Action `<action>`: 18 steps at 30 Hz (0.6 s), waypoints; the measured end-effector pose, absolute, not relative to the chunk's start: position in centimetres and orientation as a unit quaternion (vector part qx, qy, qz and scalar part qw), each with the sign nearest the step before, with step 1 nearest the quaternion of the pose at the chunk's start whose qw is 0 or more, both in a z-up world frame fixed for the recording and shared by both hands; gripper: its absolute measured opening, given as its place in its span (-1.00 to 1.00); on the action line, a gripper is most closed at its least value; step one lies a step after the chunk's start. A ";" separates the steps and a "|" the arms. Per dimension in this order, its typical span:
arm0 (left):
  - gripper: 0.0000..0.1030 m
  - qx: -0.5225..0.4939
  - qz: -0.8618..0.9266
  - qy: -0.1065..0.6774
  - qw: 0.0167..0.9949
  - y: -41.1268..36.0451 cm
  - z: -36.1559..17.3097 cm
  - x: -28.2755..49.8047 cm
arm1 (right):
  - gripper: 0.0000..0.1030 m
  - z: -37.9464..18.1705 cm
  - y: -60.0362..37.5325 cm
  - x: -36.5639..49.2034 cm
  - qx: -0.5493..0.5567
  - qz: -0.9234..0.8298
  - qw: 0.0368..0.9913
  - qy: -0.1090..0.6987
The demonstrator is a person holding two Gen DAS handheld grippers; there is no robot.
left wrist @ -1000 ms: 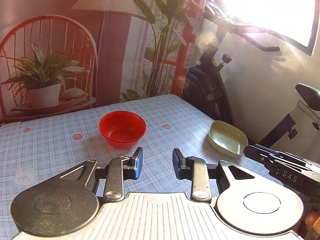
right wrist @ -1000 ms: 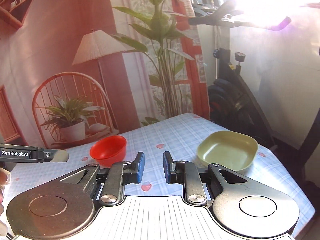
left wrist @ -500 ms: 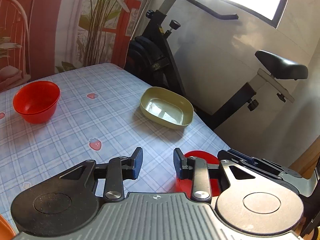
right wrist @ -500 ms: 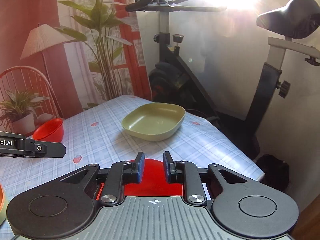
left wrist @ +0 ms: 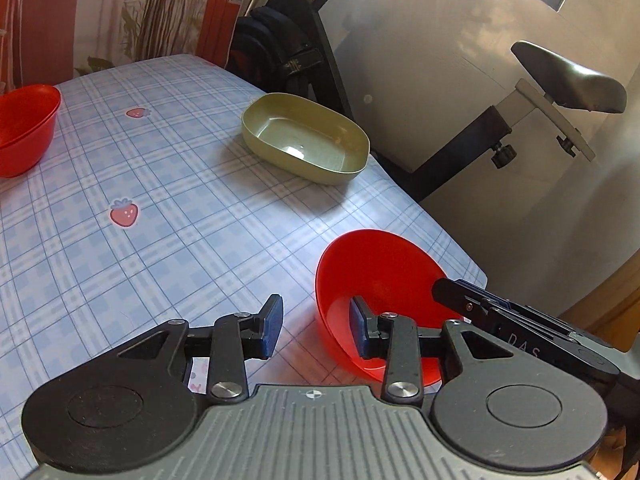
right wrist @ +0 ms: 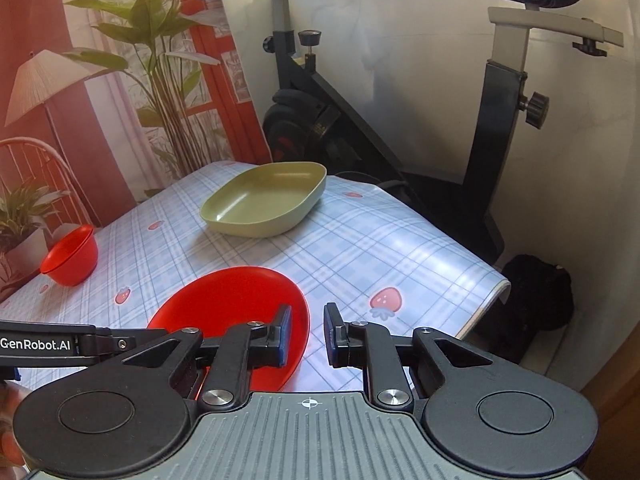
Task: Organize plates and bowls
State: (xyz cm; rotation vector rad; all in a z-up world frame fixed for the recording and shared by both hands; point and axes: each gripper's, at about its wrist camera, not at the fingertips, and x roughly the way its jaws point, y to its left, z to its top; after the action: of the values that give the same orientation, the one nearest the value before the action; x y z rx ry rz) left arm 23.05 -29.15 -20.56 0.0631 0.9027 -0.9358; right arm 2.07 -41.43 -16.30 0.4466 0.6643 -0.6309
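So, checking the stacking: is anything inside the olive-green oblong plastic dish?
No, the olive-green oblong plastic dish shows only its bare, glossy bottom.

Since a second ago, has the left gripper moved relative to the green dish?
Yes. The left gripper has swung toward the right end of the table: the green dish now lies ahead of it, and its jaws, opening, straddle the near red bowl's rim.

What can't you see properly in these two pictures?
- Near red bowl: its near side, in both views, is hidden behind the gripper bodies.
- Far red bowl: cut off by the left wrist view's left edge.
- Person's hand: only a blurry sliver shows at the right wrist view's left edge.
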 end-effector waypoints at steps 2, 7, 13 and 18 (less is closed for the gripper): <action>-0.30 0.028 -0.439 0.425 0.791 -29.2 -20.9 22.9 | -0.80 -16.3 -41.4 2.2 0.217 -0.296 0.874 0.317; -0.70 0.026 -0.446 0.424 0.788 -28.8 -21.3 22.3 | -0.89 -16.1 -41.1 2.3 0.217 -0.289 0.878 0.315; -0.70 0.023 -0.432 0.418 0.799 -27.6 -20.5 22.0 | -0.91 -15.6 -40.6 2.9 0.213 -0.272 0.886 0.309; -0.70 0.012 -0.412 0.419 0.809 -26.2 -19.2 22.3 | -0.90 -15.0 -39.8 4.0 0.216 -0.257 0.892 0.303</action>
State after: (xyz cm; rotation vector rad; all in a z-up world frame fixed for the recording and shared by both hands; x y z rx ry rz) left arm 22.29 -26.17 -19.23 0.0260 0.8966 -0.8817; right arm 3.95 -39.84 -15.03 0.4490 0.6294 -0.5329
